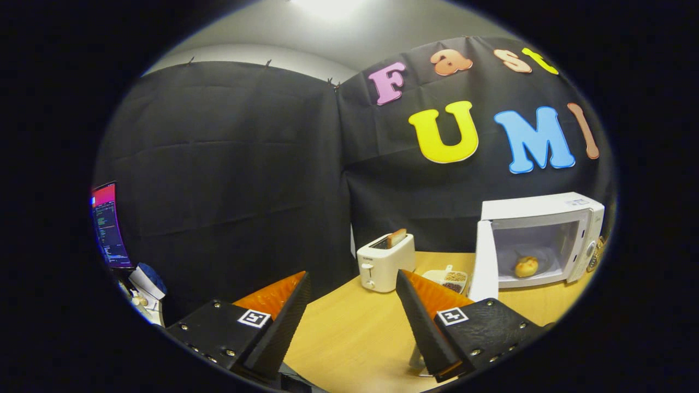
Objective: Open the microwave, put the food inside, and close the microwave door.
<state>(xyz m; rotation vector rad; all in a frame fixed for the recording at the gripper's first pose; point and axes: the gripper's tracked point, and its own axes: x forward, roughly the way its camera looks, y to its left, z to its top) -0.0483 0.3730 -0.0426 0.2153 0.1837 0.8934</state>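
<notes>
A: Tool (352,284) state?
B: Fingers spread wide apart, nothing held between them. Bare wooden table (349,333) shows through the gap.

A: Microwave?
B: White microwave (546,234) on the table's far side, beyond the right finger (423,322), well apart from it. Door (484,261) swung open, standing edge-on at the unit's left side.

A: Food?
B: A round bun (526,266) lies on the floor of the microwave's cavity, far ahead of the fingertips, off to the right.

A: Anything else near?
B: White toaster (385,261) with a slice sticking up, ahead between the fingers. A small divided dish (449,279) beside it, just beyond the right finger. A lit monitor (109,225) far left.
</notes>
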